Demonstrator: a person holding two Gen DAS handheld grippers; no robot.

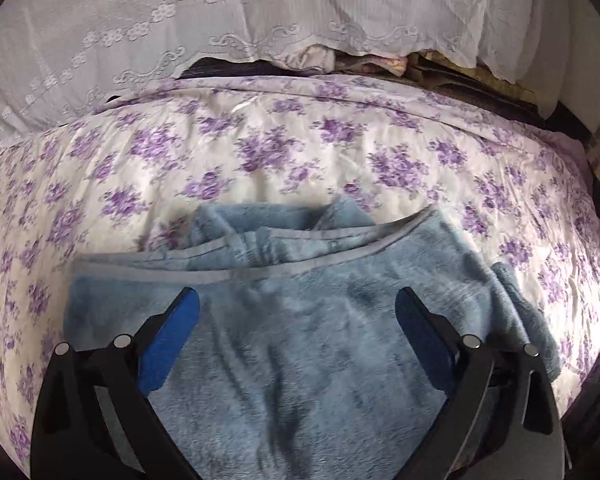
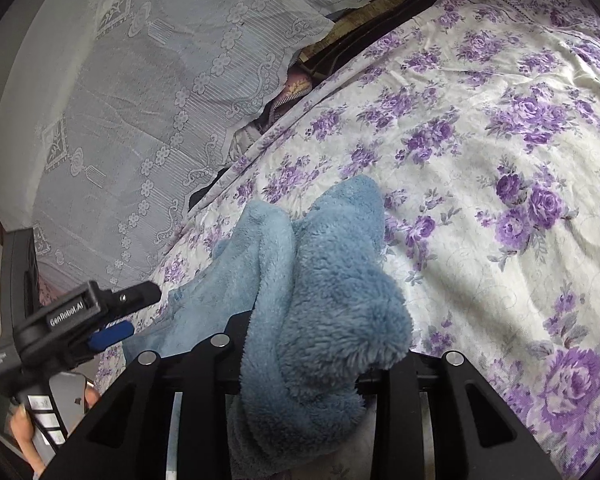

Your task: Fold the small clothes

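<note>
A light blue fleece garment (image 1: 300, 320) with grey trim lies partly folded on the purple-flowered bedsheet (image 1: 260, 148). Just above its near part, my left gripper (image 1: 298, 320) is open, the blue pads (image 1: 172, 344) spread wide and gripping nothing. In the right wrist view a bunched fold of the same garment (image 2: 332, 300) stands up between the fingers of my right gripper (image 2: 320, 344), which is shut on it; the cloth hides the fingertips. The left gripper (image 2: 144, 308) shows at the left edge, over the garment's far side.
A white lace cover (image 1: 220, 20) drapes over a pile along the back of the bed, with folded fabrics (image 1: 364, 62) showing under its hem. The flowered sheet (image 2: 500, 160) spreads bare to the right. A person's hand (image 2: 20, 428) holds the left gripper's handle.
</note>
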